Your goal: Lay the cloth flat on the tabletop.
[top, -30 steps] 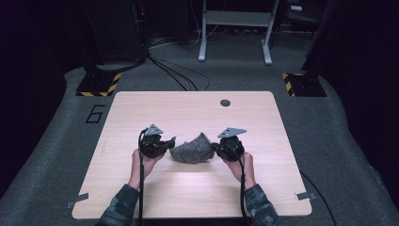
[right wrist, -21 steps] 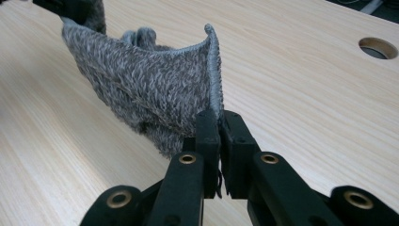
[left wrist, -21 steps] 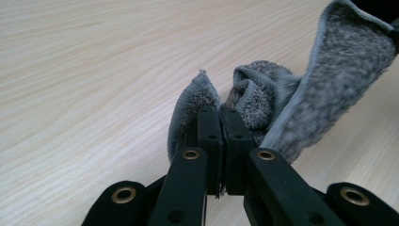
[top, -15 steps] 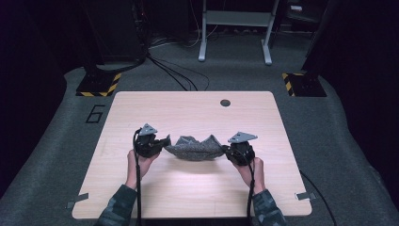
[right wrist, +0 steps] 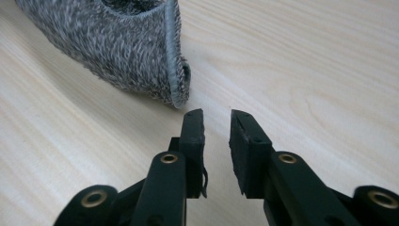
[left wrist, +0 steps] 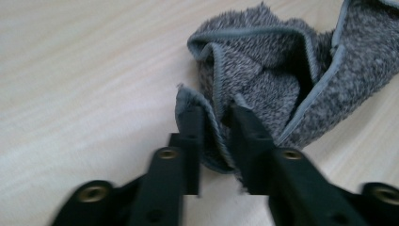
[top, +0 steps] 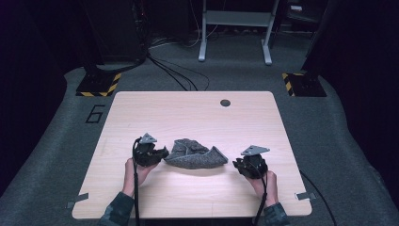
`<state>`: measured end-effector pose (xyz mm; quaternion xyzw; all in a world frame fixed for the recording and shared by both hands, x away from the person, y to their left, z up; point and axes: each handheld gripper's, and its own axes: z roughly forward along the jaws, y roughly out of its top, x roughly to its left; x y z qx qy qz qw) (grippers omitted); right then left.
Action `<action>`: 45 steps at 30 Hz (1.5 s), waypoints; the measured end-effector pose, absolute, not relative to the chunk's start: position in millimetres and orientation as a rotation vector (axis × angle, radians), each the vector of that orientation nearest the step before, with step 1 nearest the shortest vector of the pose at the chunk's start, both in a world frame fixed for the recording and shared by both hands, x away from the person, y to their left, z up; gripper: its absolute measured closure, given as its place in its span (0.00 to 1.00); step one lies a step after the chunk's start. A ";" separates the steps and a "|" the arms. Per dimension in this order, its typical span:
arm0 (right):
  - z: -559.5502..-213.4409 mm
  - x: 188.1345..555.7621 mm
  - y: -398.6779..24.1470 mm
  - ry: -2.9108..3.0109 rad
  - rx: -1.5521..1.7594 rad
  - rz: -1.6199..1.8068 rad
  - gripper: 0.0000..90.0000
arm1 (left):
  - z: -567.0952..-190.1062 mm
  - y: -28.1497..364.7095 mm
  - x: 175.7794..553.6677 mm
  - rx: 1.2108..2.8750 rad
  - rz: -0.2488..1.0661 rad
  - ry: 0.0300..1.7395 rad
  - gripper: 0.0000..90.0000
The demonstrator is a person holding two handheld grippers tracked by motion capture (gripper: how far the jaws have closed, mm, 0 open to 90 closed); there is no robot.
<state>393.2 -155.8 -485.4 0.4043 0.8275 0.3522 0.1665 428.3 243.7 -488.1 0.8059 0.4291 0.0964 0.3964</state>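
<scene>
One grey towel lies crumpled on the table, far folds hidden. Left gripper at towel's left edge, jaws just opening, hem loose between them; contact unclear through blur. Right gripper just off towel's right corner, jaws just opening, empty.

My right gripper has just been opening its two black jaws, which now stand slightly apart with only bare wooden table between them, while the grey cloth (its hemmed corner curled over) lies just beyond the left jaw's tip, not touching it.
</scene>
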 end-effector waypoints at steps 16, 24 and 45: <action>-439.9 416.8 -98.5 2.383 1.008 1.206 0.63 | -479.9 243.7 451.7 2.008 0.118 1.142 0.37; -441.1 435.5 -31.9 2.520 0.925 1.184 0.63 | -491.1 233.9 465.5 2.010 0.046 1.149 0.41; -469.1 450.6 -15.4 2.539 0.970 1.079 0.96 | -494.6 217.5 458.5 2.055 0.071 1.056 0.94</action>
